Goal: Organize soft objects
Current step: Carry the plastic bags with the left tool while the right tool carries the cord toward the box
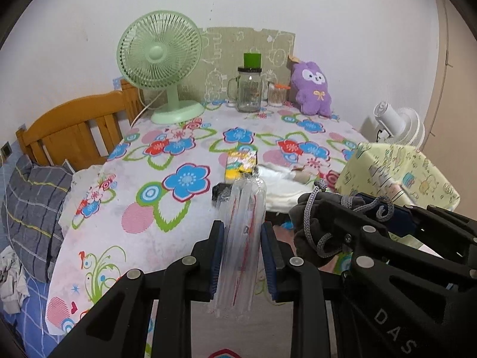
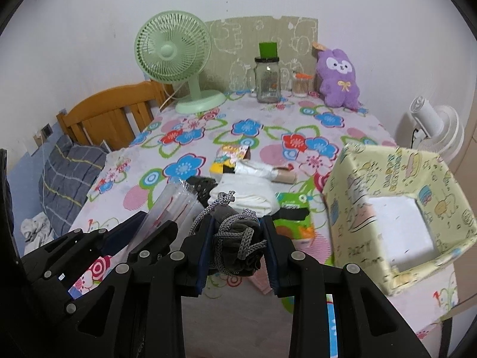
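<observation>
The only lettering I can read for certain is "DAS", in pale capitals on the black body of my right gripper (image 1: 337,208), low on the right side of the left wrist view. The yellow patterned box (image 2: 387,197) to the right of my tongs carries small printed words among its cartoons, too blurred to read. The bright packets (image 2: 229,156) ahead of my tongs show print I cannot make out either.
</observation>
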The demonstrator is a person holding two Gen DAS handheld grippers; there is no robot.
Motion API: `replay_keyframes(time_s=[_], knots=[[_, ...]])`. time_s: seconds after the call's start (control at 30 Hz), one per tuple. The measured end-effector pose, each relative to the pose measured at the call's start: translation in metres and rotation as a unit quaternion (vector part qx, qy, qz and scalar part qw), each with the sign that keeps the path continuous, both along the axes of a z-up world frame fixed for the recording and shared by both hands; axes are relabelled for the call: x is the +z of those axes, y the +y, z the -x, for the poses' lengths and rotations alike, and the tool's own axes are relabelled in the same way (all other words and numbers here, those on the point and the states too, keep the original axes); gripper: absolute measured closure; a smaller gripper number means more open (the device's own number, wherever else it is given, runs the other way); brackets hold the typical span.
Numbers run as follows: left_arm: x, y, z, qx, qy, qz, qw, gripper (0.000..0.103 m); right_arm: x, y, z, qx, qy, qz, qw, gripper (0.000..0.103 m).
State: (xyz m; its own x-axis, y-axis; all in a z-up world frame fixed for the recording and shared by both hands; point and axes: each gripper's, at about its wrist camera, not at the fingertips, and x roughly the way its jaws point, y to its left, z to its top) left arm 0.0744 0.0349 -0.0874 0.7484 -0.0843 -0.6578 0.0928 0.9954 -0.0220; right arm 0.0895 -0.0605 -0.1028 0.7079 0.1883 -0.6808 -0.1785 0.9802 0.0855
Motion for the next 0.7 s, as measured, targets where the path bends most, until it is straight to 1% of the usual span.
replay_keyframes(time_s=[0.27,0.37,0.7], knots=[[0.025,-0.014,0.005,0.0,-0.021,-0.001,0.9998,0.079,0.027,-0.015,0.005,-0.001,-0.024,0.0,1.0,0.068],[0.035,-0.021,0.008,0.003,-0.031,-0.008,0.9995,0.079,0.036,-0.021,0.007,0.0,-0.031,-0.002,1.0,0.068],[0.056,-0.046,0.002,-0.009,-0.044,-0.009,0.9989,0.079,0.058,-0.047,0.003,-0.003,-0.051,-0.008,0.999,0.068]])
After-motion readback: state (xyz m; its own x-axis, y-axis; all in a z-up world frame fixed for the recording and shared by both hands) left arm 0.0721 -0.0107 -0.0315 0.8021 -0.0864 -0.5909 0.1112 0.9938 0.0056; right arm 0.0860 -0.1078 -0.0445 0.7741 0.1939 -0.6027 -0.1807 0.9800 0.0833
